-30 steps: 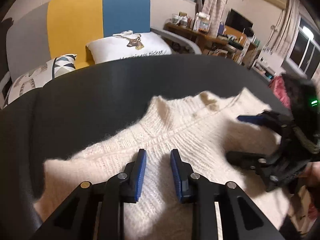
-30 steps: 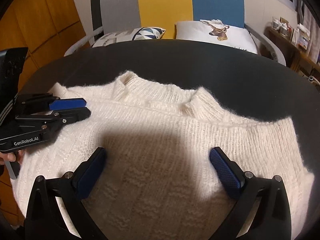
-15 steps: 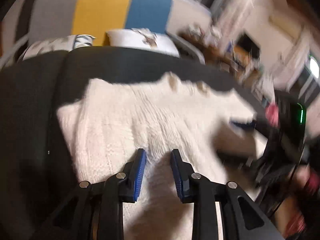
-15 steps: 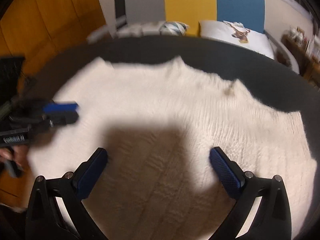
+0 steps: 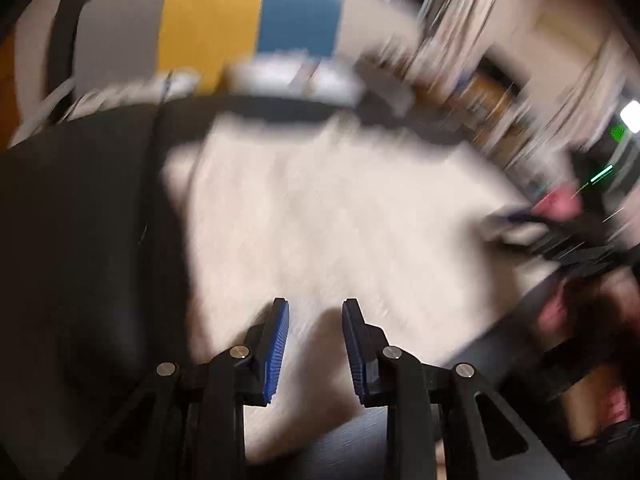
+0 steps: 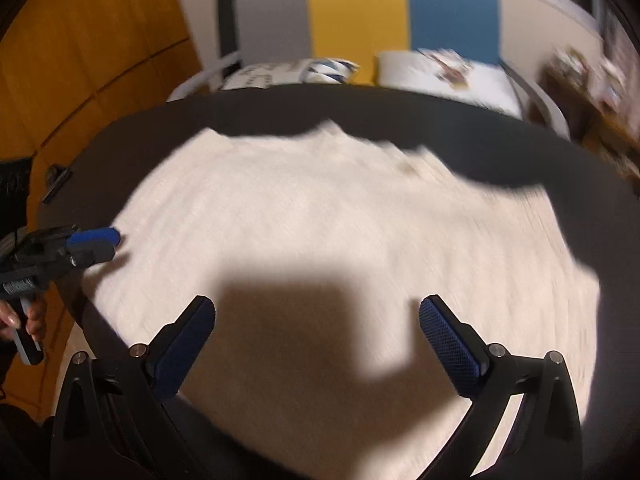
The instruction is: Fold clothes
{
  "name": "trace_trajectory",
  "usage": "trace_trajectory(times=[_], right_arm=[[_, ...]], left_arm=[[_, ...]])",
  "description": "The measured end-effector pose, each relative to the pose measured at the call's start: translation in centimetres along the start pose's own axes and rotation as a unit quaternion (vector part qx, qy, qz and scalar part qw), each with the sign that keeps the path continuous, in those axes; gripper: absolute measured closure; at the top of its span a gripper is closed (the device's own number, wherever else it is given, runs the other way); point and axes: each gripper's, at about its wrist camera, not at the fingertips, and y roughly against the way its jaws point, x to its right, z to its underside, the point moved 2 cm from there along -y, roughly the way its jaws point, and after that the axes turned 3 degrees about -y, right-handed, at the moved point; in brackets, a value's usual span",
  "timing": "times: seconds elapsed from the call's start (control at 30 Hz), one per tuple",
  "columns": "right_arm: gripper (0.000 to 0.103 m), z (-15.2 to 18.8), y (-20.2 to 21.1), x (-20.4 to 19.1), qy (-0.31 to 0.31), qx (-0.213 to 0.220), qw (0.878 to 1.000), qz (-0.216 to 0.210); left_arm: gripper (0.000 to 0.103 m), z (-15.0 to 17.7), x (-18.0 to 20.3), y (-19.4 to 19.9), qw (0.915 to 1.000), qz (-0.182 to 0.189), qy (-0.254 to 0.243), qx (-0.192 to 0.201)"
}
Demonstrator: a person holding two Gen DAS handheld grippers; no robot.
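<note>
The dark round table fills both views, and spread flat across most of it is the cream knitted sweater, neckline toward the far edge, its body running down to the near rim. Behind the table stands a sofa with grey, yellow and blue panels on its back, and two cushions lean against it. Orange wooden panelling covers the wall at the left of the right wrist view.

The right gripper hangs above the lower middle of the sweater, its blue-padded fingers spread wide with nothing between them, and a blocky shadow lies on the knit right under it. The left gripper is over the sweater's near edge in its own heavily smeared view; the jaws stand a narrow gap apart, parallel, and no cloth shows between them. From the right wrist view that same gripper sits at the sweater's left edge, pads nearly together, tips at the fabric's border; whether they touch the knit I cannot tell. A hand grips its handle low at the left. A small dark object lies on the table's left rim, too blurred to name.
</note>
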Motion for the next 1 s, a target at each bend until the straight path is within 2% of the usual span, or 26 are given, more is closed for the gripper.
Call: trace_trajectory(times=[0.07,0.1,0.17,0.23,0.33,0.4,0.43,0.5,0.57,0.6,0.7,0.8,0.87,0.93,1.0], right_arm=[[0.0,1.6,-0.6,1.7,-0.009,-0.001,1.0,-0.001],[0.0,2.2,-0.6,1.6,0.022,0.015,1.0,0.002],[0.0,2.3,-0.6,0.8,0.055,0.003,0.998,0.013],[0.0,2.0,0.6,0.3,0.052,-0.002,0.999,0.004],[0.0,2.3,3.7,0.5,0.056,0.032,0.998,-0.007],[0.0,3.2,4.4,2.1,0.039,0.025,0.999,0.02],[0.0,3.7,4.3,3.1,0.024,0.014,0.999,0.035],[0.0,5.9,2.3,6.3,-0.03,-0.033,0.997,0.068],[0.0,6.6,3.2,6.7,-0.027,0.016,0.998,0.046],[0.0,6.6,3.5,6.8,-0.031,0.019,0.999,0.041],[0.0,6.4,4.7,7.0,-0.043,0.027,0.998,0.025],[0.0,6.4,6.4,7.4,-0.059,0.049,0.997,0.001],[0.0,6.9,6.3,8.4,-0.081,0.046,0.996,0.002],[0.0,7.5,5.6,9.6,-0.106,0.033,0.994,0.006],[0.0,7.9,5.6,9.8,-0.099,0.044,0.994,0.004]], left_arm=[[0.076,0.7,0.2,-0.6,0.9995,-0.027,-0.009,-0.015],[0.076,0.8,0.4,-0.6,0.9992,-0.033,-0.013,-0.018],[0.075,0.1,1.4,0.3,0.9995,-0.026,-0.019,-0.008],[0.074,0.0,3.3,0.7,0.9987,-0.015,-0.048,0.001],[0.071,0.8,7.1,0.3,0.994,0.015,-0.108,-0.01],[0.07,1.4,8.6,-0.8,0.9911,0.011,-0.131,-0.02],[0.07,1.7,8.6,-1.6,0.9918,0.003,-0.125,-0.027],[0.07,2.2,8.3,-2.6,0.9943,-0.004,-0.1,-0.036],[0.07,1.9,7.3,-2.1,0.998,0.022,-0.047,-0.035],[0.07,1.6,7.0,-1.7,0.9985,0.026,-0.035,-0.032],[0.07,0.8,7.0,-0.5,0.999,0.012,-0.042,-0.011],[0.07,-0.1,7.5,0.2,0.998,0.015,-0.059,0.015],[0.069,-0.1,7.4,-0.4,0.998,0.003,-0.062,0.004],[0.069,-0.3,7.1,-0.6,0.9988,0.008,-0.049,-0.002],[0.069,-0.5,6.8,-0.9,0.9993,0.012,-0.035,-0.008]])
